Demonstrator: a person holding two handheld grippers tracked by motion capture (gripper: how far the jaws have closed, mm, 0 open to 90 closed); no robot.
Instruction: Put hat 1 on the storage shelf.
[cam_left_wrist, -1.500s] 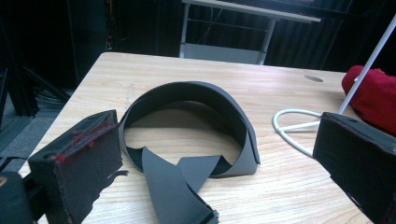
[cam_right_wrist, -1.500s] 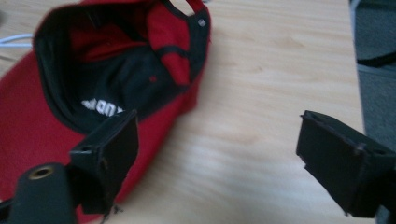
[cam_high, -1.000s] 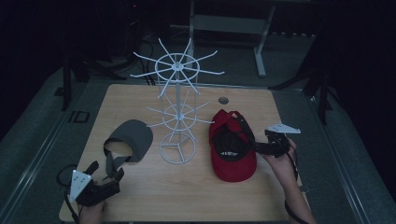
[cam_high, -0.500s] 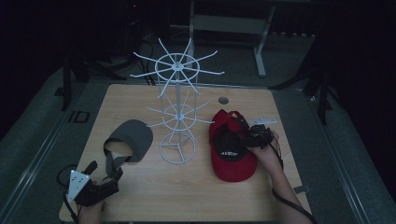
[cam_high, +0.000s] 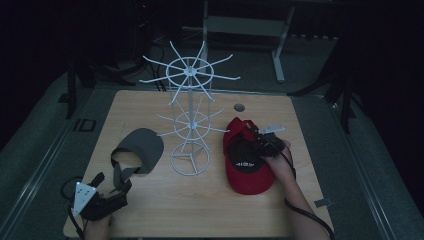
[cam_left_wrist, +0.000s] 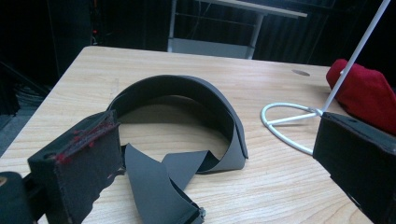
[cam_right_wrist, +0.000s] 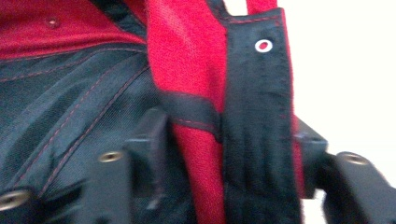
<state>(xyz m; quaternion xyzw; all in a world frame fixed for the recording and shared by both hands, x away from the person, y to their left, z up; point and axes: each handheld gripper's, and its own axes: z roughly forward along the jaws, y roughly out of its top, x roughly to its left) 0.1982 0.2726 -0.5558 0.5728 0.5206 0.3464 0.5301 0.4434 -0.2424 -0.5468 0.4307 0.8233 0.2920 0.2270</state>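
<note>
Presently the red cap (cam_high: 246, 160) lies crown-down at the right centre of the high view, just right of the white wire rack (cam_high: 190, 117) on the bench (cam_high: 210, 200). The right gripper (cam_high: 261, 144) is set at the cap's upper right edge. In the right gripper view, the cap's back rim (cam_right_wrist: 201, 93) and its black strap (cam_right_wrist: 259, 107) are seen between the jaws, one jaw on each side of the fabric. Whether the jaws are already pressed onto it cannot be told, since the picture is blurred.

The step in hand is judged to be a grasp of the cap's rim, presumably for hanging on one of the rack's prongs. A firm bite should be taken on both layers, rim and strap together, so that the cap is not left dangling by the strap alone. The lift is best made straight up, clear of the rack's lower prongs, which stand close beside the cap.

At the lower left of the high view the left gripper (cam_high: 102, 197) is held low, its jaws wide apart. In the left gripper view they frame the grey visor (cam_left_wrist: 187, 116) without touching it.
</note>
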